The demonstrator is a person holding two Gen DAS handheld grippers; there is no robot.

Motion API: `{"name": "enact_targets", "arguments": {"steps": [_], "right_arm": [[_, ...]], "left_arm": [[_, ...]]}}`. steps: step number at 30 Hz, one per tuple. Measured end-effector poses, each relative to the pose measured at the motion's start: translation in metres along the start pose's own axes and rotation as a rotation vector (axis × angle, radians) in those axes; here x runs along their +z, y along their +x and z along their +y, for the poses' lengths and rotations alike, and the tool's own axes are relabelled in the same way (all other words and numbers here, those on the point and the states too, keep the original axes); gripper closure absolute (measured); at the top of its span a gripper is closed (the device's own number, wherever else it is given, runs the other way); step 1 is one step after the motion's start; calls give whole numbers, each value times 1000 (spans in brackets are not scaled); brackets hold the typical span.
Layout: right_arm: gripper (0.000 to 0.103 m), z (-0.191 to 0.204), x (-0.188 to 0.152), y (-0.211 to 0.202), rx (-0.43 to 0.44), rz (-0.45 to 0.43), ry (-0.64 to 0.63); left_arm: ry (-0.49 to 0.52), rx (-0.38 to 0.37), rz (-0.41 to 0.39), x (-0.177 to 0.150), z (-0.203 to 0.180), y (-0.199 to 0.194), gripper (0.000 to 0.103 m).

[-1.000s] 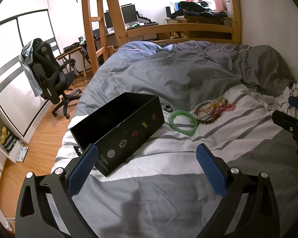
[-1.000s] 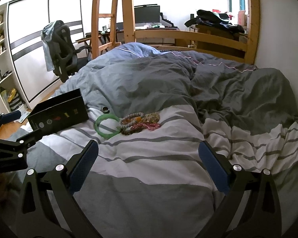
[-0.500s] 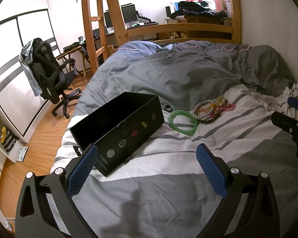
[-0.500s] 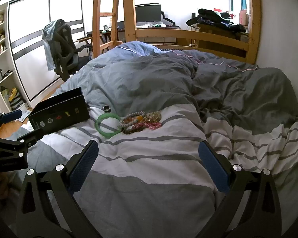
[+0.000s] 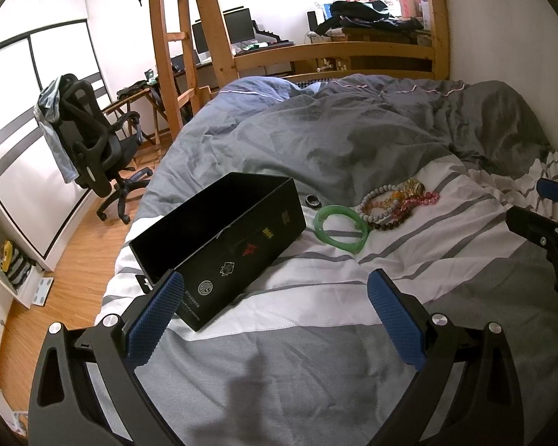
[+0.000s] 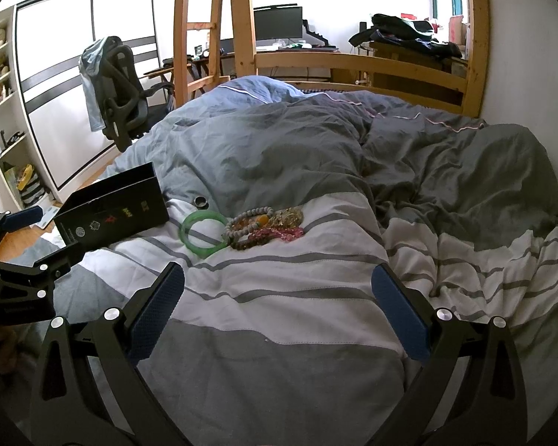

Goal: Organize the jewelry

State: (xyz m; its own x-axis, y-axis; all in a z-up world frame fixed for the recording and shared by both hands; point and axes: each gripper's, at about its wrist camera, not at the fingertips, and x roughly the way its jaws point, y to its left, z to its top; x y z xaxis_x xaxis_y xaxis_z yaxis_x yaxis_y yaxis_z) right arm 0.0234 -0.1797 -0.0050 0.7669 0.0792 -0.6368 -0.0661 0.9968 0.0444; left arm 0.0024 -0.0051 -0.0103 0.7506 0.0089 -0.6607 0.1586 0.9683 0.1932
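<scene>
Both tongs held wide, nothing gripped: left tongs (image 5: 271, 319), right tongs (image 6: 277, 314). Green bangle (image 6: 203, 233) ahead of right tongs on bed (image 6: 279, 297); judged rigid, smooth, best pinched across rim. Bead bracelets (image 6: 264, 227) tangled beside it, likely slack. Small ring (image 5: 313, 201) behind. Open black box (image 5: 219, 234) ahead-left; path unobstructed.

A wooden loft-bed frame (image 5: 219, 55) with ladder (image 6: 201, 26) stands over the grey striped duvet (image 6: 316, 171); black office chair (image 5: 93, 145), desk monitor (image 6: 278, 22), wood floor (image 5: 74, 252), bright daylight
</scene>
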Motion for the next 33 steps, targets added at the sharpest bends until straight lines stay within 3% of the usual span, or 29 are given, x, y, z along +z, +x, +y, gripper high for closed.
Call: {"name": "enact_targets", "arguments": {"steps": [22,33], "right_arm": [[4,1,-1,2,4,13,0],[5,-4,11,43,29,142,66]], "left_arm": [[6,-6,6,-1,-5,2,5],[11,-57,25,24,-25,38,5]]}}
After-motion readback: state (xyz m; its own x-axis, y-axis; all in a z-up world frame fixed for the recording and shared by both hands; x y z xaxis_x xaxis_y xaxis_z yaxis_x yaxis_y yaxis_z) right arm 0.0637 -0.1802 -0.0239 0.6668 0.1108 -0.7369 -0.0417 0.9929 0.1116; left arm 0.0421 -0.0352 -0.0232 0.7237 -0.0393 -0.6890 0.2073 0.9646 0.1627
